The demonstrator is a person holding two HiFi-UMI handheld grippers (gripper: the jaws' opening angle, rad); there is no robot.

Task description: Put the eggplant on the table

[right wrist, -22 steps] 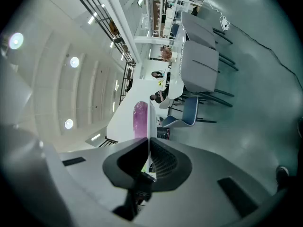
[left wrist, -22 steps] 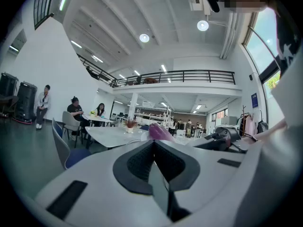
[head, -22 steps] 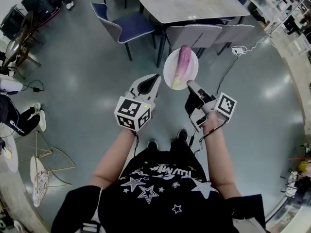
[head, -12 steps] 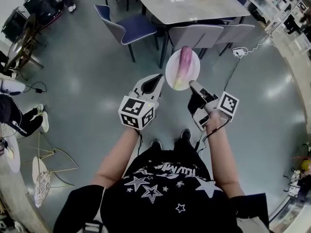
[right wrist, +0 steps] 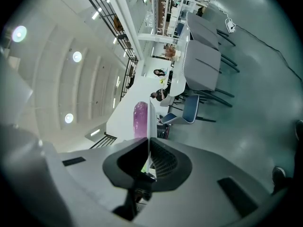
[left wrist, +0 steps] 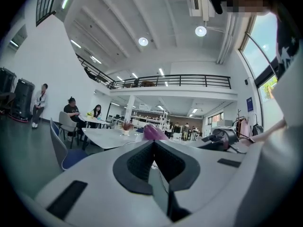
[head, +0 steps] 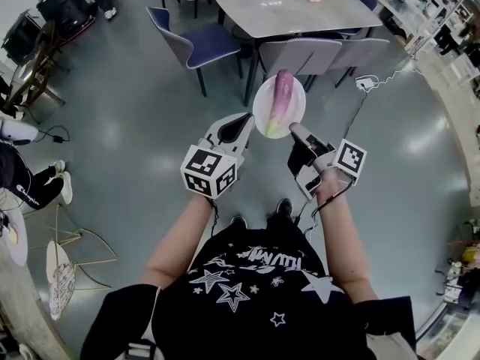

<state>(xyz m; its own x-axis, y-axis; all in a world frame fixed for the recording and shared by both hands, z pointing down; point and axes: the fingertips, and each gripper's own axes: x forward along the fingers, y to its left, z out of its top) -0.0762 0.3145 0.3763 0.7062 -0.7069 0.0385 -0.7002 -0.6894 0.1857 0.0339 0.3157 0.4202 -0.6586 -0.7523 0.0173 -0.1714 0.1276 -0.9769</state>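
Above the glossy grey floor (head: 135,111), both bare forearms reach forward at waist height, elbows bent. The right claw (head: 292,128) is clamped on the near rim of one round white plate (head: 260,96) and holds it level. The left claw (head: 241,118) has its jaws pressed together on nothing, tips just beside the plate's left rim. One eggplant (head: 280,94) lies lengthwise on the plate: smooth and long, purple at the far end, pale green near the claws. It is well apart from the pale stone-topped table (head: 285,6) ahead.
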